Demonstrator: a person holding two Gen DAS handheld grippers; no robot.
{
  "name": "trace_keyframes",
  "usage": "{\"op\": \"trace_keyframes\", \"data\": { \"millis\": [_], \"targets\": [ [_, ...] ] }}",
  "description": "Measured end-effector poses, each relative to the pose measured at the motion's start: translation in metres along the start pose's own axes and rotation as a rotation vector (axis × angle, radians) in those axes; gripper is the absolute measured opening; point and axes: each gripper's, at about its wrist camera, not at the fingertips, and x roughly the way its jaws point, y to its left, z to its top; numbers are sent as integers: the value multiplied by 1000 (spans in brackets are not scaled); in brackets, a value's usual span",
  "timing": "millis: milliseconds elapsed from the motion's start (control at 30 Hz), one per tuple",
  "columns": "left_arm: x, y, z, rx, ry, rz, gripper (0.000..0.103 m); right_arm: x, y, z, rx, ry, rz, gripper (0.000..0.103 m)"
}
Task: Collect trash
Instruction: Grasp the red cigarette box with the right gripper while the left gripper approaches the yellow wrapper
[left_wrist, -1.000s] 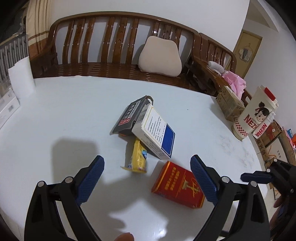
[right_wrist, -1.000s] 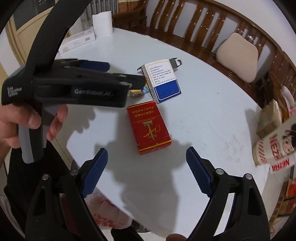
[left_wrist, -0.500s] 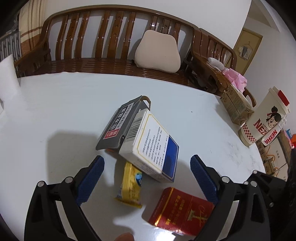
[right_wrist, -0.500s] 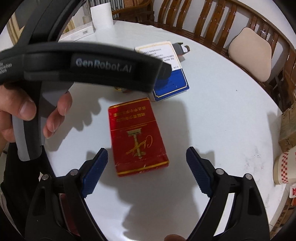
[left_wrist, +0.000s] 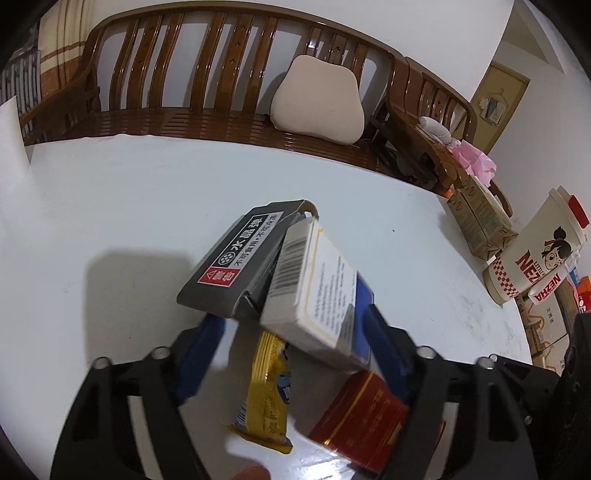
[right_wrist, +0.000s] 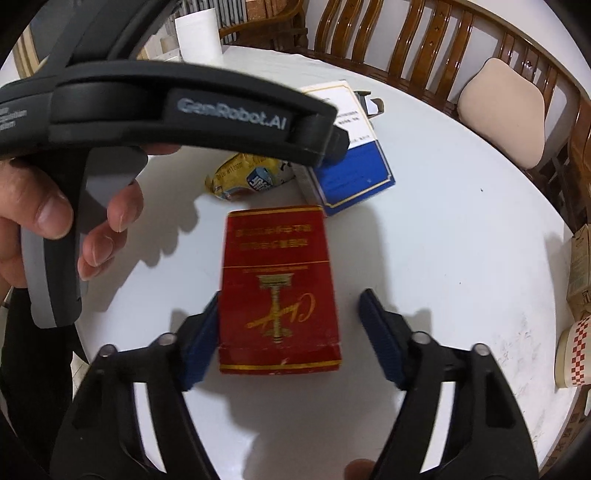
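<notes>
Over the last second I have pushed both grippers in on the pile: the left gripper (left_wrist: 295, 347) now straddles the white and blue box (left_wrist: 317, 295), jaws wide and gripping nothing, while the right gripper (right_wrist: 291, 332) brackets the red pack (right_wrist: 277, 291), its left pad at the pack's edge, the right pad clear of it, so no hold yet. To me that means two grasps are lined up at once and closing comes next. Counting the trash on the white table (left_wrist: 110, 206): one red pack nearest me, one white and blue box leaning on one grey box (left_wrist: 240, 258), and one yellow wrapper (left_wrist: 266, 387) tucked partly beneath the white and blue box, four pieces in all, clustered near the table's front edge. Off to the side stand one printed paper cup (left_wrist: 532, 254) and what look like two brown cartons (left_wrist: 476, 218).
</notes>
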Motion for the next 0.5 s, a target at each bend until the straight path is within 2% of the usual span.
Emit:
{"op": "trace_keyframes", "data": {
  "millis": [33, 167, 333, 500],
  "targets": [
    [1, 0, 0, -1, -1, 3, 71, -1, 0, -1, 2, -3, -5, 56],
    [1, 1, 0, -11, -4, -4, 65, -2, 1, -4, -5, -21, -21, 55],
    [-2, 0, 1, -2, -26, -8, 42, -9, 7, -16, -3, -48, -18, 54],
    [-4, -1, 1, -10, -41, -28, 33, -15, 7, -25, 16, -55, -8, 54]
  ]
}}
